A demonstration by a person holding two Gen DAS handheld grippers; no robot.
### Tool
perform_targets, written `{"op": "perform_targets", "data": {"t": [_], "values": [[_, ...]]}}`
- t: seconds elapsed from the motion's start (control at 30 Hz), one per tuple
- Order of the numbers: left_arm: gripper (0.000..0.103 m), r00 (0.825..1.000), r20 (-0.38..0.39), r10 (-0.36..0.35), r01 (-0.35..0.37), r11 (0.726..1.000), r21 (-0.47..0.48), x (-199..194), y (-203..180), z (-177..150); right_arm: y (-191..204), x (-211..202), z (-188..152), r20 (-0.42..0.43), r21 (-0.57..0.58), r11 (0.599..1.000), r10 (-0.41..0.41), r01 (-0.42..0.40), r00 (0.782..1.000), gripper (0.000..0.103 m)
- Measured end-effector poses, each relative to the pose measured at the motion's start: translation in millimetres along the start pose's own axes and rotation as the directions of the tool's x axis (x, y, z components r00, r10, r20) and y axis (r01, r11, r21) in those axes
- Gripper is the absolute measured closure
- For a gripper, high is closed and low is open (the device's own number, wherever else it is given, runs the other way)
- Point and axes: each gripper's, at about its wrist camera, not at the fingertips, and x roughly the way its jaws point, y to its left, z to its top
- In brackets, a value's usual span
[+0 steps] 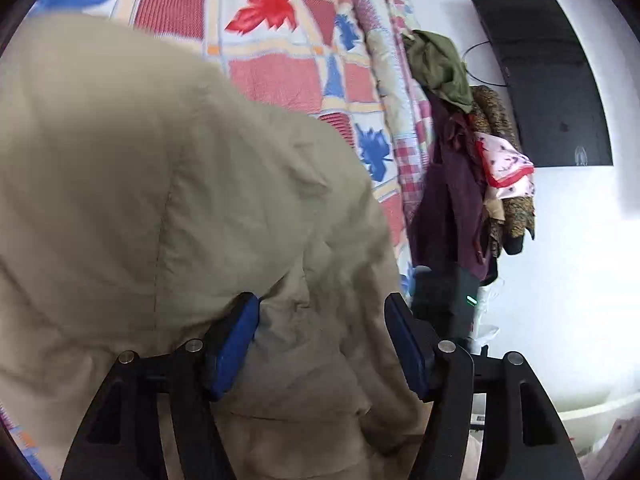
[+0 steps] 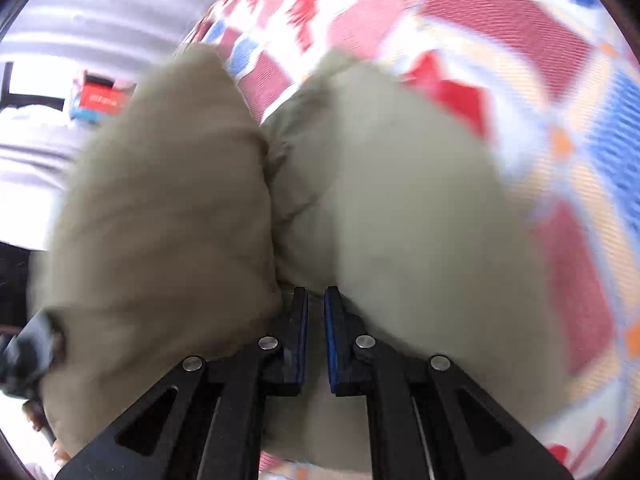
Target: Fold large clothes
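A large beige garment [image 1: 168,208] lies on a patchwork quilt [image 1: 276,56] and fills most of the left wrist view. My left gripper [image 1: 322,306] is open, its blue pads apart with the beige cloth between and below them. In the right wrist view the same beige garment [image 2: 380,184] is bunched into two lobes. My right gripper [image 2: 316,300] is nearly closed, pinching a fold of the beige cloth at its fingertips. That view is motion-blurred.
A pile of hanging clothes [image 1: 468,168] stands at the bed's right edge, by a white wall with a dark screen [image 1: 552,80]. A red and white box [image 2: 102,98] sits beyond the bed in the right wrist view.
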Motion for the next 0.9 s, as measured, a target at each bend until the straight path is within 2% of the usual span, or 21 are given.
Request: {"op": "perform_targets", "data": {"t": [0.17, 0.2, 0.27, 0.3, 0.33, 0.43, 0.5, 0.57, 0.63, 0.67, 0.7, 0.77, 0.83, 0.87, 0.9], "values": [[0.038, 1.0, -0.003, 0.024, -0.024, 1.0, -0.012, 20, 13, 7, -19, -35, -18, 0.029, 0.047, 0.998, -0.053, 0.052, 0.998, 0.093], [0.038, 0.999, -0.005, 0.034, -0.034, 0.999, -0.005, 22, 12, 9, -19, -43, -24, 0.029, 0.045, 0.997, -0.07, 0.069, 0.997, 0.088], [0.038, 0.999, -0.008, 0.052, -0.052, 0.999, 0.014, 27, 14, 13, -15, -57, -34, 0.035, 0.033, 0.996, -0.079, 0.078, 0.996, 0.059], [0.038, 0.998, -0.008, 0.062, -0.061, 0.998, 0.021, 30, 14, 15, -10, -69, -43, 0.052, 0.019, 0.998, -0.066, 0.065, 0.996, 0.032], [0.038, 0.998, -0.008, 0.069, -0.069, 0.997, 0.026, 33, 12, 16, -15, -82, -45, 0.067, 0.007, 0.999, -0.051, 0.05, 0.996, 0.024], [0.038, 0.995, -0.004, 0.097, -0.097, 0.994, 0.046, 36, 7, 17, -3, -106, -60, 0.053, -0.033, 0.999, 0.03, -0.028, 0.998, 0.024], [0.038, 0.992, 0.0, 0.127, -0.127, 0.989, 0.072, 35, 1, 16, 11, -107, -65, 0.023, -0.038, 0.994, 0.105, -0.104, 0.994, 0.024], [0.038, 0.987, 0.012, 0.163, -0.163, 0.98, 0.111, 29, -9, 15, 26, -100, -64, 0.003, -0.055, 0.988, 0.146, -0.146, 0.989, 0.024], [0.038, 0.981, 0.056, 0.184, -0.191, 0.969, 0.159, 13, -20, 13, 39, -86, -59, 0.006, -0.072, 0.988, 0.137, -0.136, 0.991, 0.024], [0.038, 0.975, 0.097, 0.198, -0.213, 0.959, 0.188, 2, -25, 12, 41, -76, -53, 0.009, -0.067, 0.993, 0.1, -0.099, 0.995, 0.024], [0.038, 0.963, 0.155, 0.22, -0.25, 0.946, 0.208, -12, -28, 11, 41, -72, -54, 0.013, -0.058, 0.996, 0.064, -0.063, 0.998, 0.024], [0.038, 0.916, 0.296, 0.272, -0.341, 0.915, 0.217, -43, -28, 7, 40, -59, -44, 0.035, -0.031, 0.999, -0.006, 0.007, 0.999, 0.028], [0.038, 0.857, 0.402, 0.322, -0.419, 0.89, 0.179, -72, -15, 6, 37, -57, -41, 0.05, -0.036, 0.996, -0.079, 0.081, 0.996, 0.086], [0.038, 0.831, 0.428, 0.356, -0.454, 0.878, 0.15, -81, -6, 8, 34, -58, -40, 0.057, -0.039, 0.992, -0.121, 0.124, 0.991, 0.086], [0.038, 0.803, 0.442, 0.399, -0.492, 0.863, 0.115, -88, 5, 11, 32, -60, -39, 0.07, -0.041, 0.991, -0.123, 0.126, 0.99, 0.088]]}}
